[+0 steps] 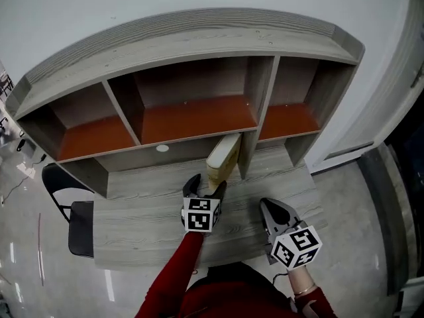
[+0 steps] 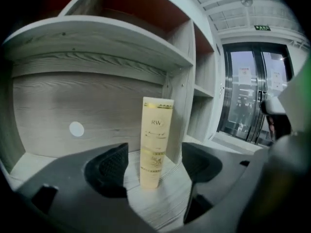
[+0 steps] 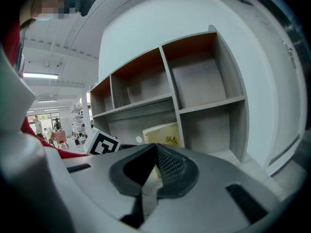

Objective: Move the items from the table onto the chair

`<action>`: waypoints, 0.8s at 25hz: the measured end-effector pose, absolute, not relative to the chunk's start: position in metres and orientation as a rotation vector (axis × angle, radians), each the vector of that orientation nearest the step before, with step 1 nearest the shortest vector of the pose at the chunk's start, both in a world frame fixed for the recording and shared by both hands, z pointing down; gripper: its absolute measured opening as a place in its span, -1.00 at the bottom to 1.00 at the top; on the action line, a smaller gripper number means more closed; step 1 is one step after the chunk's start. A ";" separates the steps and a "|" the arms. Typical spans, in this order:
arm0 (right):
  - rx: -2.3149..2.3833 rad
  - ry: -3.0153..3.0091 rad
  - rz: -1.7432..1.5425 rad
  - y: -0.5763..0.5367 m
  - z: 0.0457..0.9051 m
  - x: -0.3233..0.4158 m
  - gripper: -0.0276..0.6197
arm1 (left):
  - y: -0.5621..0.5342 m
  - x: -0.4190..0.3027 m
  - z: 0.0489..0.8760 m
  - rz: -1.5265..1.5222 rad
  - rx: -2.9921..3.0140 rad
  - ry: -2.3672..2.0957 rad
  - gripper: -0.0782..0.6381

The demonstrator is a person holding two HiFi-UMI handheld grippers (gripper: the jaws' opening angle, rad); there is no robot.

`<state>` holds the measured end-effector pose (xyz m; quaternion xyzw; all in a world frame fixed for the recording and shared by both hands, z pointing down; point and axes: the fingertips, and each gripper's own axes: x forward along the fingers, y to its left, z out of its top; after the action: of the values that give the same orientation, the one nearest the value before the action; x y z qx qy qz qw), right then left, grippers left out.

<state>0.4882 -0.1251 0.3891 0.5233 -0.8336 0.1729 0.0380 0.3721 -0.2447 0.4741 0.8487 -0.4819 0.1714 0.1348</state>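
Note:
A tall cream box with gold print (image 1: 222,160) stands upright on the grey wooden desk (image 1: 142,220), close beside a divider of the hutch. My left gripper (image 1: 206,185) sits right in front of it, jaws open. In the left gripper view the cream box (image 2: 155,130) rises just beyond the gap of the left gripper (image 2: 155,166), and neither pad touches it. My right gripper (image 1: 268,207) hovers over the desk to the right, shut with nothing in it. In the right gripper view, the right gripper (image 3: 154,171) has its pads pressed together, and the cream box (image 3: 163,134) shows behind them.
A wooden hutch with orange-backed compartments (image 1: 199,114) stands along the back of the desk. A black chair (image 1: 78,220) stands at the desk's left end. A white wall and grey floor lie to the right.

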 end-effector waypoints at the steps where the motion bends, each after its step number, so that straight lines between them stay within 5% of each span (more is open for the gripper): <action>1: 1.622 -2.546 0.540 -0.130 0.390 0.490 -0.88 | -0.251 0.375 0.480 0.517 2.456 -1.385 0.16; 9: 1.649 -2.487 0.616 -0.148 0.401 0.502 -0.88 | -0.283 0.388 0.510 0.644 2.444 -1.382 0.14; 11: 1.637 -2.474 0.641 -0.148 0.406 0.504 -0.88 | -0.284 0.390 0.512 0.665 2.465 -1.388 -0.12; 20: 1.507 -2.561 0.692 -0.161 0.407 0.493 -0.88 | -0.191 0.327 0.447 0.524 2.413 -1.483 -0.13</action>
<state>0.4932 -0.1608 0.4074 0.4935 -0.8385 0.2267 0.0450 0.3273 -0.1911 0.4470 0.8306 -0.5105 0.1804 0.1302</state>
